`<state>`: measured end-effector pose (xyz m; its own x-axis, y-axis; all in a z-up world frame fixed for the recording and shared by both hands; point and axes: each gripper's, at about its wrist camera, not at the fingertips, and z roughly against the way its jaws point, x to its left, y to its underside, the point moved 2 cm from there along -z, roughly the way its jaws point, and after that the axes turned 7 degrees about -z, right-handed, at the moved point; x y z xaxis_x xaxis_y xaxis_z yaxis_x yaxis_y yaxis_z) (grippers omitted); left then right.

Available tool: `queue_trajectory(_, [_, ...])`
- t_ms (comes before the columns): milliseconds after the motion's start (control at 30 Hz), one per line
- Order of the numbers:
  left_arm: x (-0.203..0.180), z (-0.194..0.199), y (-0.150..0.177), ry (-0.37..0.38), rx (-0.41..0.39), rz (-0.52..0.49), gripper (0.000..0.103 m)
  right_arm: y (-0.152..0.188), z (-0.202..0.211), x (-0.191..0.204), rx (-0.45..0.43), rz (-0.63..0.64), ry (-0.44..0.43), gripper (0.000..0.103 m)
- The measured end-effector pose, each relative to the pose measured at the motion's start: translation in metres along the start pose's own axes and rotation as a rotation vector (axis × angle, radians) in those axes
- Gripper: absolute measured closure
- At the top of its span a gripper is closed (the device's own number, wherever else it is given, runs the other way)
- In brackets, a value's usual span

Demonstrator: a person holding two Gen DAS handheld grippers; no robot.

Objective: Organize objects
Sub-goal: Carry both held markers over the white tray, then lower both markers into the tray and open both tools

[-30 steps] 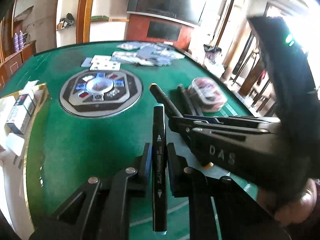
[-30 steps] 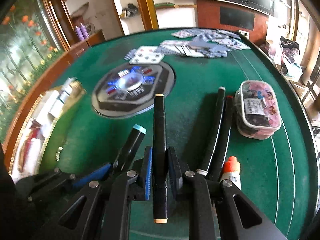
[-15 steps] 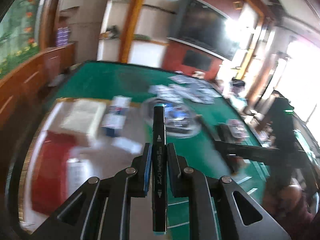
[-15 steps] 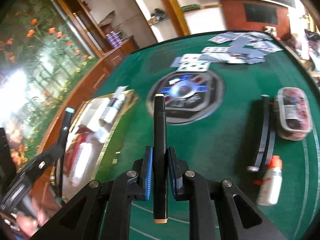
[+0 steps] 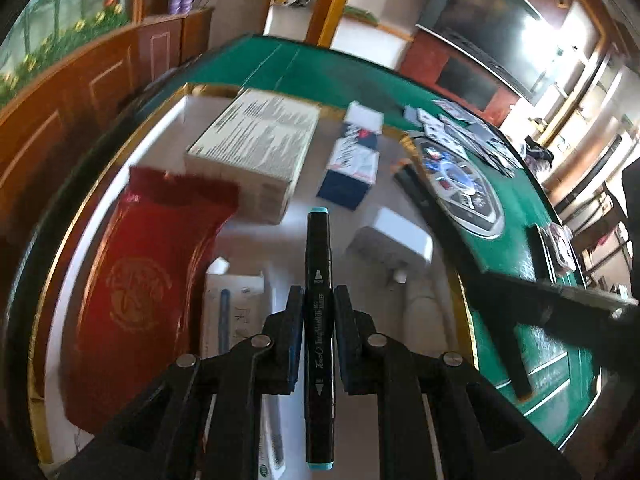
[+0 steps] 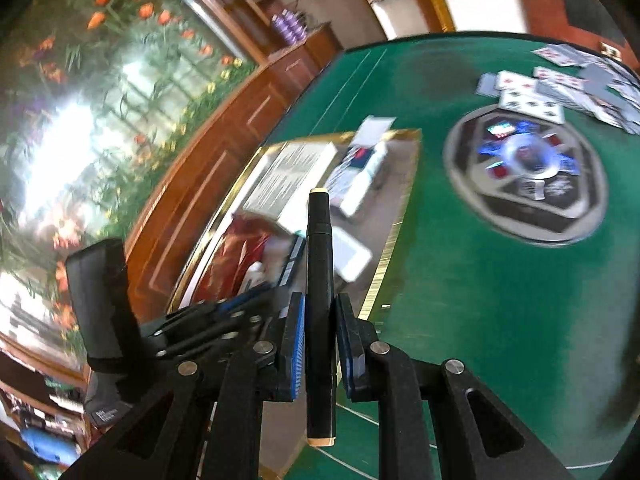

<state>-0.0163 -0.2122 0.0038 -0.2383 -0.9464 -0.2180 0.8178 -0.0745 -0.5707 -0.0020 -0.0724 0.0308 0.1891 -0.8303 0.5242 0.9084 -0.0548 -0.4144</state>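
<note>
Your left hand-held gripper point(image 5: 316, 340) is clamped on a black marker with teal end caps point(image 5: 319, 320), which stands lengthwise between the 2 pads and projects past them at both ends. Below it lies the gold-rimmed tray point(image 5: 100, 160), which rests on the green felt worktop point(image 5: 520, 344) and carries a red foil pouch point(image 5: 136, 280), a beige printed cardboard box point(image 5: 256, 148), a blue-and-white carton point(image 5: 352, 168) and a small white box point(image 5: 392, 244). Your right hand-held gripper point(image 6: 320, 344) is closed on a black marker with cream end caps point(image 6: 320, 320), held the same way, lengthwise between the blue-edged pads. Its far tip sits over the near corner of the tray point(image 6: 400, 216); contact with the contents cannot be determined. In the right wrist view the left hand-held gripper point(image 6: 224, 320) appears just beside it, over the tray. A round grey-and-black centre panel point(image 6: 524, 176) is set in the worktop point(image 6: 480, 320), with scattered playing cards point(image 6: 560, 88) beyond it.
</note>
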Motion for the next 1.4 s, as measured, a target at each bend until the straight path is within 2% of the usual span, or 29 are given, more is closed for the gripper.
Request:
queue_trajectory(200, [0.005,0.003,-0.001,-0.042,-0.018,0.024,0.088,-0.002,-0.039,0.009,0.054,0.016,0.045,0.086])
queue_trajectory(333, [0.015,0.008,0.0,-0.008,-0.042,0.075,0.073,-0.001,-0.047,0.005,0.061,0.0,0.063,0.086])
queue_trajectory(433, [0.019,0.016,0.005,0.016,-0.077,0.105,0.07,-0.004,-0.048,0.002,0.062,-0.009,0.07,0.086])
queue_trajectory(500, [0.018,0.022,0.007,0.026,-0.095,0.114,0.061,-0.004,-0.048,0.002,0.061,-0.006,0.082,0.085])
queue_trajectory(567, [0.019,0.037,0.01,0.001,-0.14,0.123,0.039,-0.005,-0.048,0.002,0.058,-0.005,0.086,0.085])
queue_trajectory(633, [0.02,0.052,0.013,-0.015,-0.186,0.129,0.031,-0.005,-0.048,0.001,0.06,-0.006,0.077,0.085])
queue_trajectory(767, [0.024,0.077,0.017,-0.041,-0.257,0.156,0.02,-0.003,-0.05,0.005,0.069,0.001,0.05,0.085])
queue_trajectory(867, [0.028,0.091,0.022,-0.058,-0.286,0.178,0.018,0.001,-0.044,0.008,0.052,0.016,0.041,0.084])
queue_trajectory(933, [0.03,0.097,0.024,-0.084,-0.293,0.179,0.016,0.004,-0.034,0.012,0.014,0.043,0.055,0.079])
queue_trajectory(1000, [0.031,0.101,0.026,-0.106,-0.302,0.181,0.014,0.006,-0.022,0.016,-0.035,0.067,0.071,0.06])
queue_trajectory(1100, [0.034,0.104,0.03,-0.137,-0.301,0.191,0.012,0.007,0.0,0.02,-0.112,0.093,0.088,0.039])
queue_trajectory(1200, [0.036,0.105,0.034,-0.169,-0.292,0.199,0.009,0.01,0.021,0.022,-0.182,0.127,0.127,0.031])
queue_trajectory(1267, [0.034,0.108,0.038,-0.225,-0.299,0.196,0.009,0.014,0.032,0.024,-0.224,0.158,0.16,0.027])
queue_trajectory(1400, [0.021,0.125,0.044,-0.328,-0.374,0.179,0.009,0.023,0.055,0.023,-0.313,0.203,0.22,0.019])
